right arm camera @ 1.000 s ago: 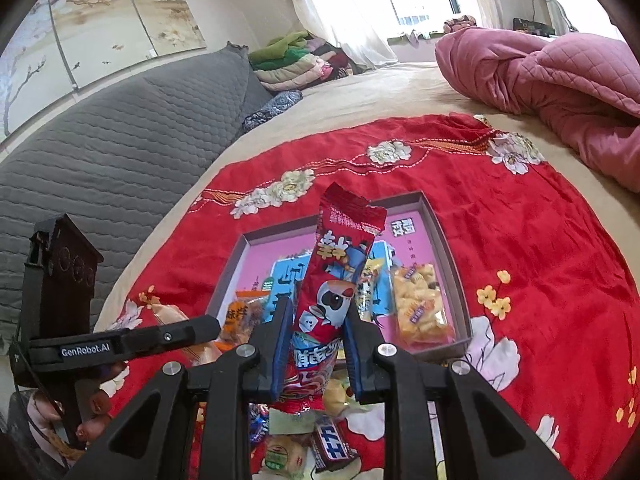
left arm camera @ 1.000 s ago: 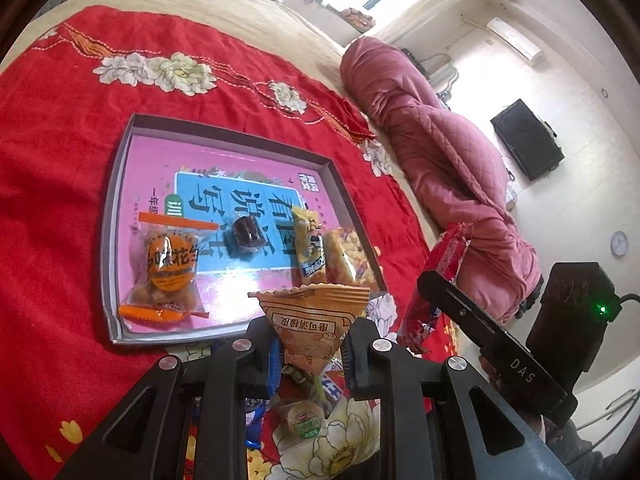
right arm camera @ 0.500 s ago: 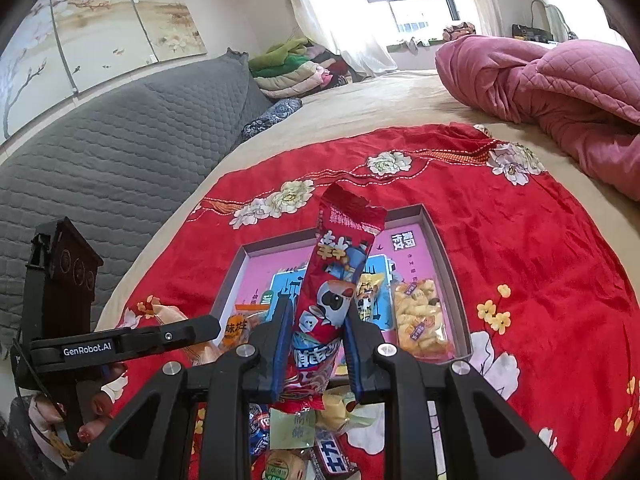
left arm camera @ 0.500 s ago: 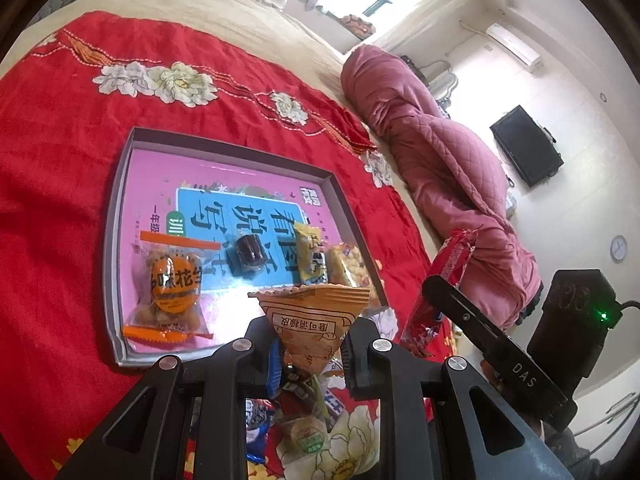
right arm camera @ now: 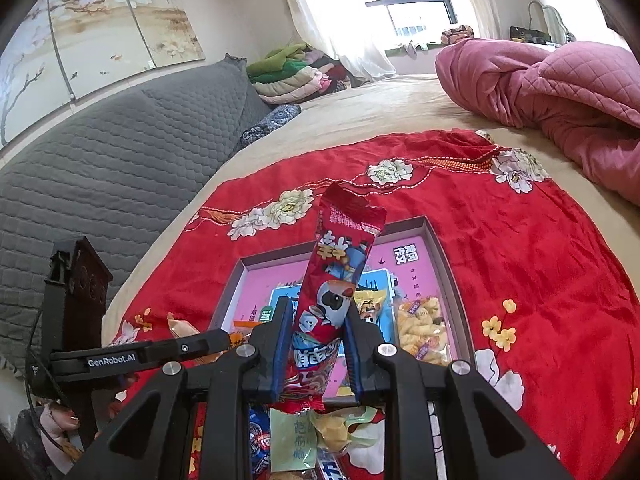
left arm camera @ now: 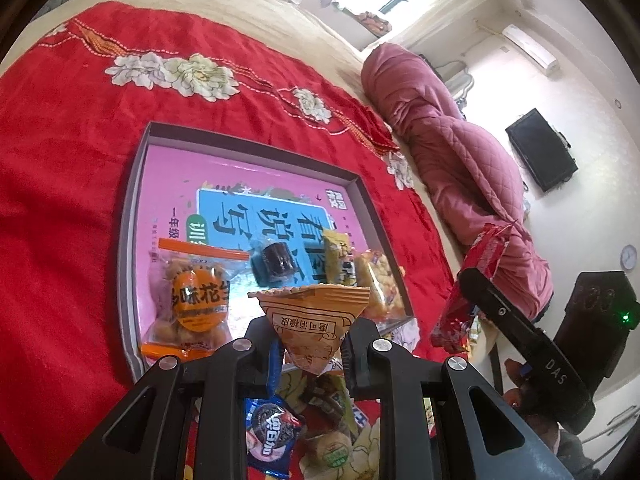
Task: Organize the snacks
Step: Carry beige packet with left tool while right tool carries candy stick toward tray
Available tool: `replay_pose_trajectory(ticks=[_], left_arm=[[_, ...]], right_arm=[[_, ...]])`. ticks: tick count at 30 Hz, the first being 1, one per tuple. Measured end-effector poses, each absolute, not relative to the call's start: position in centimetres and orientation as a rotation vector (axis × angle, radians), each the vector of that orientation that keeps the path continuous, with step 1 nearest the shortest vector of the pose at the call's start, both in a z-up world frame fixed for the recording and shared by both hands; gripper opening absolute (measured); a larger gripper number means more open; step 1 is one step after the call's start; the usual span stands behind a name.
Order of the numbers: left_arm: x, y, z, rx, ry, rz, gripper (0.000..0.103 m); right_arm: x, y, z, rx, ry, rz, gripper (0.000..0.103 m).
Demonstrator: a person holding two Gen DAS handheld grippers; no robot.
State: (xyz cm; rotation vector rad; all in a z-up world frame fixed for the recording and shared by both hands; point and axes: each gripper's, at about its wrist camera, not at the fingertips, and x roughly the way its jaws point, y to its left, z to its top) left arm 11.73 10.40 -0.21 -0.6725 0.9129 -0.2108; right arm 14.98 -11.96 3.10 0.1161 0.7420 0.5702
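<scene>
My left gripper is shut on an orange triangular snack packet, held above the near edge of a shallow grey box with a pink and blue printed bottom. The box holds a peanut bag, a dark wrapped sweet, a yellow packet and a puffed-snack bag. My right gripper is shut on a long red snack packet, upright above the box's near side. It also shows in the left wrist view.
A pile of loose snacks lies on the red flowered cloth just in front of the box, also below my right gripper. A rolled pink quilt lies at the bed's far right. A grey headboard stands left.
Both grippers have risen and drawn back a little with their packets still held. The box looks smaller and farther in both views.
</scene>
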Motion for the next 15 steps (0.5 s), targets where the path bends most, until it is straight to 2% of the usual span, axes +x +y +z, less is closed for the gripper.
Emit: replay_pose_trajectory(ticks=[15], left_arm=[[13.5,9.8,-2.4,-0.637,0.981,-0.195,0.024]], right_arm=[[16.4,-11.6,1.4,0.069,0.766,0.529,0.024]])
